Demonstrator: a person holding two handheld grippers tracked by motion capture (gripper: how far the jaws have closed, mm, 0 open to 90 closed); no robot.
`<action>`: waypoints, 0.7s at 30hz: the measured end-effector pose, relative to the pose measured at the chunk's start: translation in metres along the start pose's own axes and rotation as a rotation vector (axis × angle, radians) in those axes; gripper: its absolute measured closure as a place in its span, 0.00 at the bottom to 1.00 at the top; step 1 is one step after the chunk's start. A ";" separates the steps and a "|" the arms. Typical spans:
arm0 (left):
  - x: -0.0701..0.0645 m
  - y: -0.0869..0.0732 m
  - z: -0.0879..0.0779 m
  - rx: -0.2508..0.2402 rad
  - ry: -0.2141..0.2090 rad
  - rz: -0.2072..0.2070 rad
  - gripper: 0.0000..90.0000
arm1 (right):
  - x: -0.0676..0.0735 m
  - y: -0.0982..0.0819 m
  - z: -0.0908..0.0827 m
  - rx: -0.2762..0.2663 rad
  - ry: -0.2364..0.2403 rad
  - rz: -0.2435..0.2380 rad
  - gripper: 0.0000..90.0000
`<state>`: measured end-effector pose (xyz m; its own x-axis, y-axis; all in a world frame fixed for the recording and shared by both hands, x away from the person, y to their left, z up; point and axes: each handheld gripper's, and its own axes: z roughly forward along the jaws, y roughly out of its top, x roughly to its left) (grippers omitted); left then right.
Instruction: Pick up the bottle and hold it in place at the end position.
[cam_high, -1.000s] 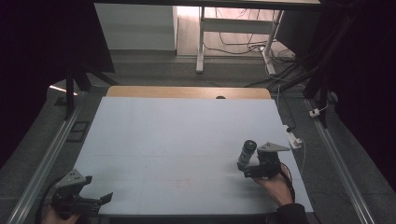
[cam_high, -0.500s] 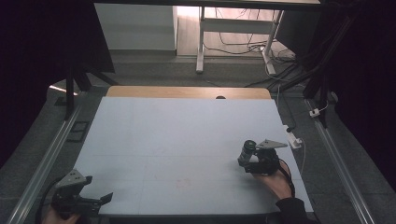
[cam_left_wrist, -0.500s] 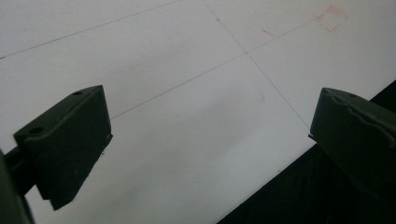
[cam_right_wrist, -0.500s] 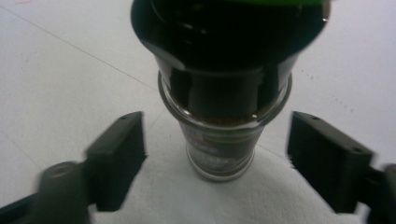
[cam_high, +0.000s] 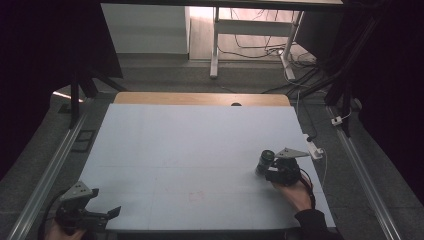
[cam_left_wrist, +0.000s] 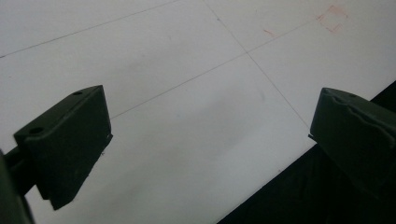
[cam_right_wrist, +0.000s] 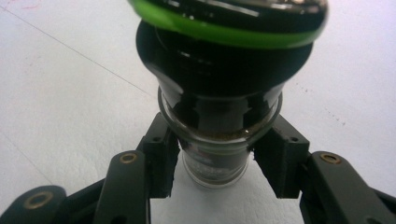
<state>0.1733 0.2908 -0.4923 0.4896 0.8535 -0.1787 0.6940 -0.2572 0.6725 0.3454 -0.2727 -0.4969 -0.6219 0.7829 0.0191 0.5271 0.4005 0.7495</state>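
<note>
- right gripper (cam_high: 270, 169) is clamped on a small glass jar (cam_right_wrist: 219, 116) w/ a black cap and green ring; jaws just finished closing in, pads pressing both sides of the glass body
- jar sits on the white surface (cam_high: 200, 145), near its right edge, close to the person's side
- left gripper (cam_high: 100, 216) at the near left corner, jaws spread wide, nothing between them
- faint red square mark (cam_left_wrist: 335, 17) on the surface ahead of the left gripper
</note>
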 end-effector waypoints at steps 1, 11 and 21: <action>0.000 0.000 0.000 0.000 0.000 0.000 0.00 | 0.000 0.001 0.000 0.004 -0.006 -0.011 0.58; 0.000 0.000 0.000 -0.001 0.000 -0.001 0.00 | 0.007 0.008 -0.003 -0.009 -0.024 -0.063 0.59; 0.000 0.000 0.000 -0.001 0.000 -0.003 0.00 | 0.014 0.016 -0.005 -0.025 0.009 -0.074 0.59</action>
<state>0.1735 0.2912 -0.4924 0.4874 0.8542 -0.1810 0.6952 -0.2542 0.6724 0.3422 -0.2573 -0.4814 -0.6642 0.7469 -0.0310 0.4645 0.4449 0.7657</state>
